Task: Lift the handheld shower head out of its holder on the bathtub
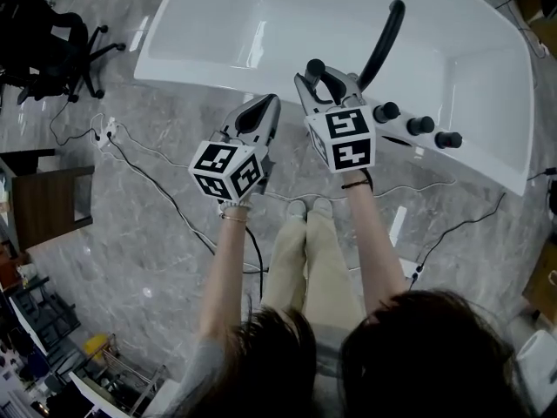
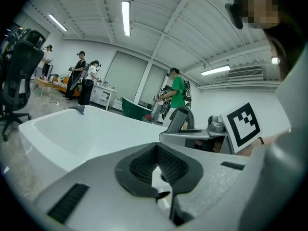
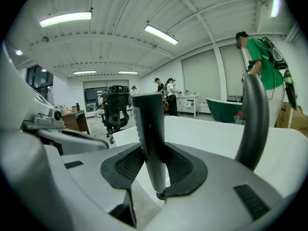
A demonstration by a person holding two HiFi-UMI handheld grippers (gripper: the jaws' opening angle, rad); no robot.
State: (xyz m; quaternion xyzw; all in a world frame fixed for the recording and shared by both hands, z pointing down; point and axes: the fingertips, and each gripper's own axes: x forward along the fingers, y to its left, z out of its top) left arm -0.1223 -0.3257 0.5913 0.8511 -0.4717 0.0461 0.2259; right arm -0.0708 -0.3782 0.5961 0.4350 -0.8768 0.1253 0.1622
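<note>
Head view, left side first: the left gripper (image 1: 259,111) hung near the bathtub (image 1: 218,24) rim, fingers pressed together on nothing. Beside it, the right gripper (image 1: 324,81) had its fingers clamped on the shower head (image 3: 150,129) – upright at the rim, just left of three black knobs (image 1: 420,125).

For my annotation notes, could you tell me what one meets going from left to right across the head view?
Black office chair → left gripper, shut and empty → right gripper, closed on the shower head → three black knobs on the bathtub rim.
</note>
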